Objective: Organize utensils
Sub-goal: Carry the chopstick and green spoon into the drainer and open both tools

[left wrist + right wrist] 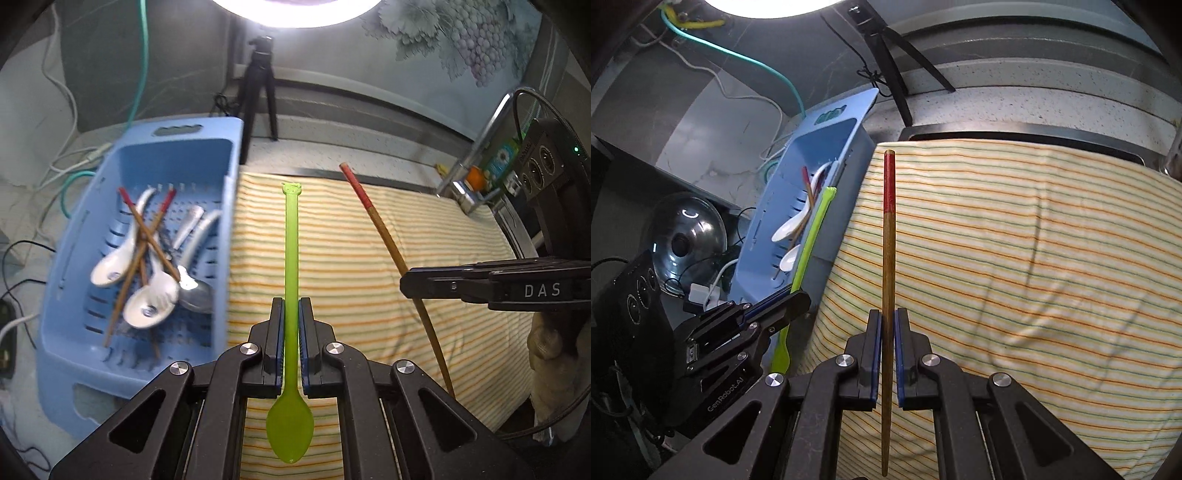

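Observation:
My left gripper [291,314] is shut on a green plastic spoon [291,258], handle pointing away, bowl toward the camera, held above the striped cloth [369,277] just right of the blue basket [147,155]. The basket holds white ceramic spoons [147,302], a metal spoon [195,291] and red-tipped chopsticks [147,236]. My right gripper [887,325] is shut on one wooden chopstick with a red end [888,240], held above the cloth [1015,258]. In the left wrist view that chopstick [384,229] and the right gripper [410,284] show at right. The left gripper [798,299] and green spoon [812,229] show in the right wrist view.
A black tripod [258,85] stands behind the basket on the counter. Cables [66,162] lie left of the basket. A faucet [476,155] and bottles sit at the far right. A pot lid [687,229] and a black device [631,295] are at the left.

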Action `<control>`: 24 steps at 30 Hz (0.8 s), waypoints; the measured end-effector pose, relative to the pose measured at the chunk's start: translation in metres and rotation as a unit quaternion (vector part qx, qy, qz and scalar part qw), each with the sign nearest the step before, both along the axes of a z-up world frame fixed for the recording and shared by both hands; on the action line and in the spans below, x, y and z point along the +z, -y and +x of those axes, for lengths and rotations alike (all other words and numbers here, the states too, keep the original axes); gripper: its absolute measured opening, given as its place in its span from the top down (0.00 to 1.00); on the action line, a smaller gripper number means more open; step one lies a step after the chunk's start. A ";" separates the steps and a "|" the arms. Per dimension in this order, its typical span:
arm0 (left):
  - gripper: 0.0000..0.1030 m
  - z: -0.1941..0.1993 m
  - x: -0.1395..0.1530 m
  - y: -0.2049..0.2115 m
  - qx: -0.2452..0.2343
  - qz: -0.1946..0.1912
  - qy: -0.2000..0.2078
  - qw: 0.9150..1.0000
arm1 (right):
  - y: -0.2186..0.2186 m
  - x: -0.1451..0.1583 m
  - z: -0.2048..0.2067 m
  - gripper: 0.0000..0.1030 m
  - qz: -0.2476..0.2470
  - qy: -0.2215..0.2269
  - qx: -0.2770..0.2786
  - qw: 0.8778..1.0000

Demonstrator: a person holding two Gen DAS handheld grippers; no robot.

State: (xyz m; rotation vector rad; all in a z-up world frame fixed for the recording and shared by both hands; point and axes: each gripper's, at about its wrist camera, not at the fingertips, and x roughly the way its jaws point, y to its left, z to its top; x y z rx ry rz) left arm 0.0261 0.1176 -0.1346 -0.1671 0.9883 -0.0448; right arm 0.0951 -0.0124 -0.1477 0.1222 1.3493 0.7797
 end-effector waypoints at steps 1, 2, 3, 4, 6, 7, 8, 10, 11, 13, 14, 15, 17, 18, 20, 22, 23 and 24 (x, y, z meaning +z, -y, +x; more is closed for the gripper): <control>0.95 0.001 0.002 -0.006 0.005 0.002 0.002 1.000 | -0.007 0.003 0.002 0.94 0.003 0.004 0.003 1.000; 0.95 0.003 0.003 -0.013 0.010 0.004 0.003 1.000 | -0.014 0.006 0.004 0.94 0.005 0.008 0.005 1.000; 0.95 0.004 0.004 -0.020 0.015 0.005 0.003 1.000 | -0.021 0.009 0.007 0.94 0.007 0.012 0.007 1.000; 0.95 0.006 0.005 -0.028 0.020 0.006 0.004 1.000 | -0.029 0.012 0.009 0.94 0.010 0.015 0.009 1.000; 0.95 0.010 0.004 -0.042 0.031 0.017 0.002 0.999 | -0.046 0.016 0.015 0.94 0.017 0.015 0.011 1.000; 0.95 0.012 0.003 -0.047 0.036 0.022 0.000 0.999 | -0.052 0.017 0.018 0.94 0.022 0.014 0.013 1.000; 0.95 0.014 0.002 -0.054 0.041 0.024 -0.001 0.999 | -0.062 0.019 0.020 0.94 0.025 0.013 0.017 0.999; 0.95 0.017 0.001 -0.066 0.050 0.028 -0.005 0.998 | -0.077 0.022 0.024 0.94 0.027 0.017 0.021 0.999; 0.95 0.018 0.000 -0.073 0.054 0.029 -0.007 0.998 | -0.086 0.022 0.026 0.94 0.027 0.018 0.024 0.999; 0.95 0.022 -0.001 -0.083 0.061 0.030 -0.011 0.998 | -0.100 0.021 0.030 0.94 0.028 0.016 0.029 0.999; 0.95 0.023 -0.001 -0.087 0.064 0.032 -0.011 0.997 | -0.108 0.020 0.032 0.94 0.027 0.015 0.031 0.999; 0.95 0.025 0.000 -0.091 0.068 0.033 -0.011 0.997 | -0.114 0.019 0.034 0.94 0.027 0.014 0.032 0.999; 0.95 0.027 0.001 -0.097 0.073 0.033 -0.010 0.997 | -0.126 0.018 0.037 0.94 0.026 0.013 0.035 0.999; 0.95 0.029 0.001 -0.100 0.075 0.033 -0.011 0.997 | -0.133 0.017 0.039 0.94 0.026 0.014 0.037 0.999; 0.95 0.033 0.000 -0.105 0.080 0.033 -0.010 0.996 | -0.143 0.016 0.042 0.94 0.024 0.015 0.041 0.999; 0.95 0.036 0.000 -0.110 0.084 0.030 -0.010 0.996 | -0.151 0.014 0.045 0.94 0.024 0.011 0.045 0.999; 0.94 0.038 0.000 -0.112 0.087 0.028 -0.010 0.996 | -0.154 0.012 0.046 0.94 0.021 0.011 0.046 0.999; 0.94 0.039 0.000 -0.114 0.090 0.029 -0.010 0.995 | -0.157 0.011 0.048 0.93 0.018 0.011 0.047 0.999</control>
